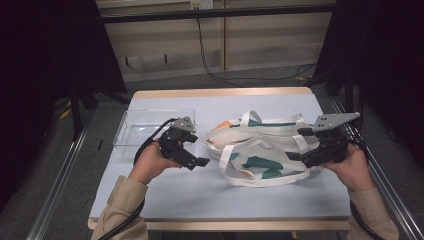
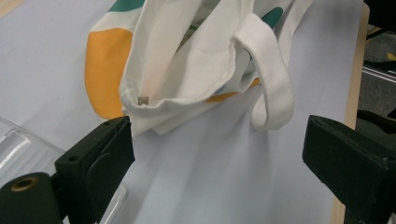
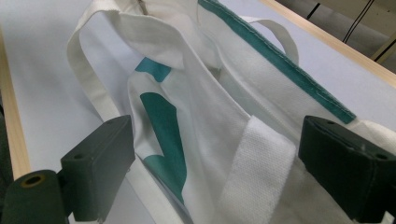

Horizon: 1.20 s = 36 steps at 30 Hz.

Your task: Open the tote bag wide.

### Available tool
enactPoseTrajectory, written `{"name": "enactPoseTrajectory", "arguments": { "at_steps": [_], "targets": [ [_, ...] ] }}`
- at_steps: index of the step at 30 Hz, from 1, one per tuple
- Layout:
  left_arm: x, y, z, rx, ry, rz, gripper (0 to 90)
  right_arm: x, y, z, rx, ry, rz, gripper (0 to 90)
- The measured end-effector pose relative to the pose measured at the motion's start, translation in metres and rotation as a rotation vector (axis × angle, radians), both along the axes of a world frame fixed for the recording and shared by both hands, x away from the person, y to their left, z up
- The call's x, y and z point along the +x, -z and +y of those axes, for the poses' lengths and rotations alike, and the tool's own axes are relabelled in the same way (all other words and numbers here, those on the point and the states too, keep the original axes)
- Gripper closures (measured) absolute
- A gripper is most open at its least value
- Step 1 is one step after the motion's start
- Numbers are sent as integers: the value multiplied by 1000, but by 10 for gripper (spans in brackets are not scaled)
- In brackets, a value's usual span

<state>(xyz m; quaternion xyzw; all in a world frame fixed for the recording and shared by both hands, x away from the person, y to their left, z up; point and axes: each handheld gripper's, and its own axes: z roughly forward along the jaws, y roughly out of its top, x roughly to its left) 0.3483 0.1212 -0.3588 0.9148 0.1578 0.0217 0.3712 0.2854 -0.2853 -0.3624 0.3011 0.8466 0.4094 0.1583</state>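
A white cloth tote bag (image 1: 260,150) with green and orange patches lies crumpled on the table's middle right. Its looped handle (image 2: 273,79) hangs toward me in the left gripper view, beside an orange patch (image 2: 105,70). My left gripper (image 1: 197,150) is open just left of the bag, not touching it, jaws wide apart over bare tabletop (image 2: 219,163). My right gripper (image 1: 299,145) is open at the bag's right edge. In the right gripper view its jaws straddle the bag's cloth and a white strap (image 3: 254,172), with a green patch (image 3: 166,135) between them.
A clear plastic tray (image 1: 145,131) sits at the table's left, behind my left gripper. The light-blue tabletop (image 1: 210,190) has a wooden rim (image 1: 225,92). Black curtains and metal rails flank the table; cables run on the floor beyond.
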Motion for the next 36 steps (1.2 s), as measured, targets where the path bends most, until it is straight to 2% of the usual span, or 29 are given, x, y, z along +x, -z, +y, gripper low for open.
{"name": "enactPoseTrajectory", "arguments": {
  "at_steps": [4,6,7,14,16,18,21,25,29,30,31,33,34,36],
  "targets": [
    [4,-4,-1,6,0,-7,98,0,1,1,-2,-11,0,132],
    [5,-5,-3,-7,-8,0,102,-1,1,0,-1,-19,0,162],
    [6,-6,-3,3,2,-11,102,-1,1,0,-1,-19,0,162],
    [10,-7,-10,-34,-5,-8,122,-2,3,0,6,-39,16,233],
    [13,-8,-12,-27,14,-14,128,-2,4,0,5,-40,20,249],
    [14,-8,-16,-42,8,-13,139,-3,5,-1,4,-46,19,279],
    [18,-11,-19,-40,18,-23,158,-6,5,-4,19,-54,24,353],
    [21,-11,-26,-46,20,-25,168,-7,7,-5,13,-53,35,384],
    [25,-9,-34,-54,49,-23,231,-8,9,-5,10,-53,49,444],
    [26,-9,-35,-44,57,-24,245,-8,9,-5,8,-54,51,455],
    [26,-8,-38,-53,53,-22,270,-8,10,-4,7,-55,48,467],
    [28,-7,-41,-47,56,-19,305,-8,11,-4,3,-57,55,495],
    [30,-7,-42,-31,54,-24,321,-8,11,-3,2,-62,57,509],
    [32,-5,-45,-35,48,-21,349,-8,13,-2,-4,-68,60,548]
  ]
}}
